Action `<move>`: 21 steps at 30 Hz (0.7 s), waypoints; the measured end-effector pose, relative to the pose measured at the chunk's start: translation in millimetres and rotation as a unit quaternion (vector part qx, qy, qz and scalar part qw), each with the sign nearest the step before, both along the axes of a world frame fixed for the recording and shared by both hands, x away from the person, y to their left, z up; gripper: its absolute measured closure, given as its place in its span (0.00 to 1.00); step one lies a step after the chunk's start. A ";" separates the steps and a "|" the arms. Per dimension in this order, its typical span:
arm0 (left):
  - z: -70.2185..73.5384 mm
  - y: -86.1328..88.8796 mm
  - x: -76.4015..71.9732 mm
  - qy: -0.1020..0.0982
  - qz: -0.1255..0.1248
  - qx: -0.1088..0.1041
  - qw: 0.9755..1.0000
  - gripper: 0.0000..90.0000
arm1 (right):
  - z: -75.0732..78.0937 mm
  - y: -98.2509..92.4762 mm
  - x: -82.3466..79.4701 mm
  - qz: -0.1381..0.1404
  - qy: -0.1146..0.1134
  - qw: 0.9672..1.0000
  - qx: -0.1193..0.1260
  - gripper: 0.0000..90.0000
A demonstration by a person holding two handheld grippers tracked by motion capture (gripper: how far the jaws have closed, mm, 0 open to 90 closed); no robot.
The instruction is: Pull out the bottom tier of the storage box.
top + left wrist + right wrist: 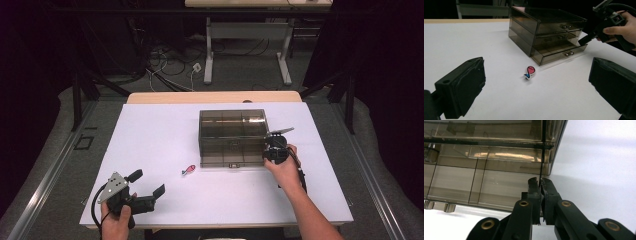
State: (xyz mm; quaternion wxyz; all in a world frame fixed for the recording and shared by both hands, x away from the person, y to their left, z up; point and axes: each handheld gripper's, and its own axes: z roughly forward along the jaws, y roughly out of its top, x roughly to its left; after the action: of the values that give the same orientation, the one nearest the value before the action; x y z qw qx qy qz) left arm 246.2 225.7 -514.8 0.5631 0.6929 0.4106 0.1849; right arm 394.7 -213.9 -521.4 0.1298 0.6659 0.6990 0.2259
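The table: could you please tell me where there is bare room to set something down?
The white table is bare left of the drawer box, from the far edge down to the small pink toy. The near edge between the left gripper and the right forearm is free too. It is crowded at the box's right front, where the right gripper pinches the open bottom drawer's side wall.

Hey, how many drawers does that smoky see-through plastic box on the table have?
3, stacked one above another in the smoky transparent plastic drawer box: top drawer and middle drawer pushed in, bottom drawer pulled out toward the small pink and blue fish-shaped toy.
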 end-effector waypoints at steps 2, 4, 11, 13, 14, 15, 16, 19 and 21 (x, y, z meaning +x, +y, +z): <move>0.1 0.1 0.3 -0.001 -0.001 0.002 1.000 0.01 | 0.1 -0.4 -0.2 0.002 0.001 1.000 0.001 0.97; 0.0 -0.3 0.6 -0.001 -0.001 0.000 1.000 0.01 | 0.0 -0.5 -0.5 0.002 0.000 1.000 0.000 0.97; 0.1 -0.8 1.6 -0.002 -0.003 0.003 1.000 0.01 | 0.9 0.2 -2.9 0.001 0.002 1.000 0.003 0.97; 0.2 -1.4 1.7 -0.001 -0.003 0.001 1.000 0.01 | 1.1 0.3 -3.7 0.001 0.003 1.000 0.002 0.97; 0.2 -1.4 1.7 -0.001 -0.003 0.001 1.000 0.01 | 1.1 0.3 -3.7 0.001 0.003 1.000 0.002 0.97; 0.2 -1.8 2.1 -0.002 -0.004 0.001 1.000 0.01 | 1.3 0.0 -4.4 0.004 0.003 1.000 0.002 0.97; 0.2 -1.8 2.1 -0.002 -0.004 0.001 1.000 0.01 | 1.3 0.0 -4.4 0.004 0.003 1.000 0.002 0.97; 0.2 -2.4 3.1 -0.001 -0.005 0.000 1.000 0.01 | 1.5 0.4 -5.7 0.002 0.005 1.000 0.001 0.97; 0.1 -2.7 3.8 -0.001 -0.006 0.001 1.000 0.01 | 1.7 -0.1 -6.5 0.005 0.005 1.000 0.002 0.97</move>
State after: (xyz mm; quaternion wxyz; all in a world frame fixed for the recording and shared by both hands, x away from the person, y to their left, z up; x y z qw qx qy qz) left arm 249.9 222.9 -514.7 0.5638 0.6960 0.4053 0.1830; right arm 388.2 -213.9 -519.7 0.1236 0.6636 0.7028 0.2246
